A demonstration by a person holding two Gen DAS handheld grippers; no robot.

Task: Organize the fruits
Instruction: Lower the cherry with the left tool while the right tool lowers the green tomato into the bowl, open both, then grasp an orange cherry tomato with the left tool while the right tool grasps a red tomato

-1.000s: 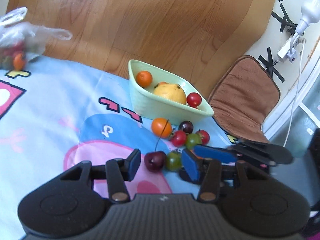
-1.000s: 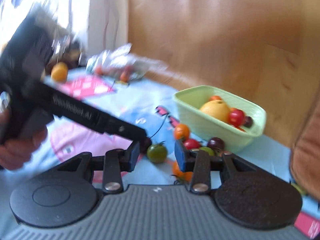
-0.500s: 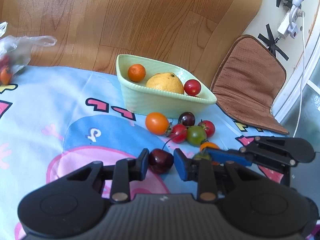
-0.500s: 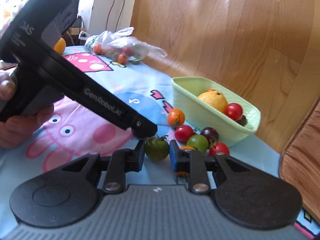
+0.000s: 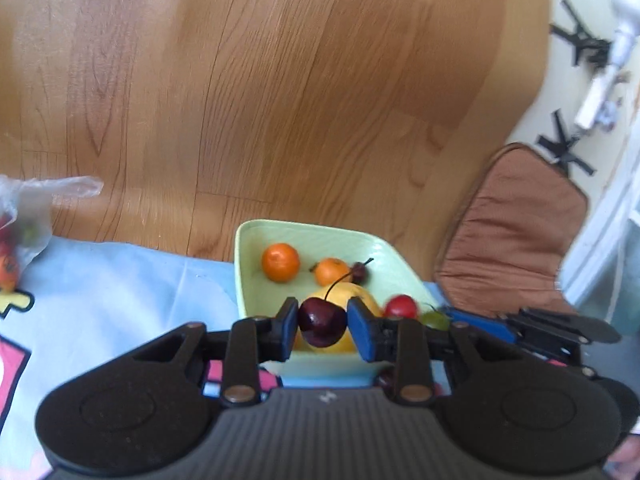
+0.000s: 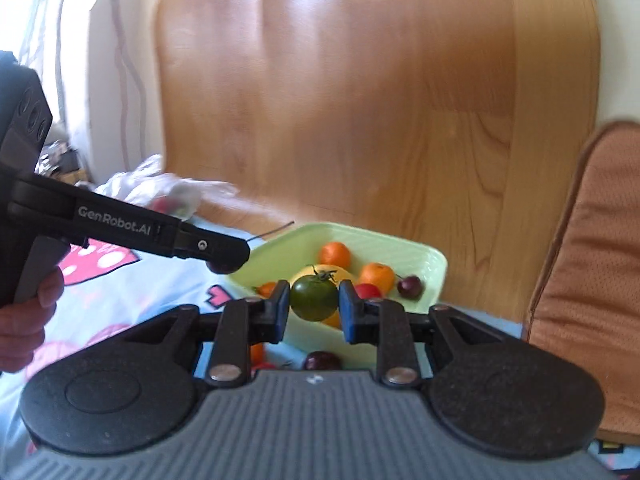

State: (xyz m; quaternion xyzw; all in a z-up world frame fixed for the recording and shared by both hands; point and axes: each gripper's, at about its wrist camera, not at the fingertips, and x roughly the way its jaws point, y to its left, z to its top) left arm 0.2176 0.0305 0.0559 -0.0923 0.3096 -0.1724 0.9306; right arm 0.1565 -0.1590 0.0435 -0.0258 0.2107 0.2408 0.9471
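Bowl mouth partly open, fruit crowding its near half

Inside the green bowl [image 5: 256, 240], bare floor shows along the far wall and left corner; the big yellow fruit [image 6: 340, 273], two oranges [image 5: 280, 262] and small red fruits fill the near side; beyond the bowl the wooden floor [image 5: 280, 100] lies open; a brown cushion [image 5: 516, 232] bounds the right.

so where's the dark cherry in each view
Left wrist: the cherry sits at centre, pinched in the left claw, its stem curving up to the right.
Right wrist: only its underside peeks out at left of centre, below the tip of the left claw's arm, stem poking right.
Shared landmark: the green bowl, just behind the cherry in both.
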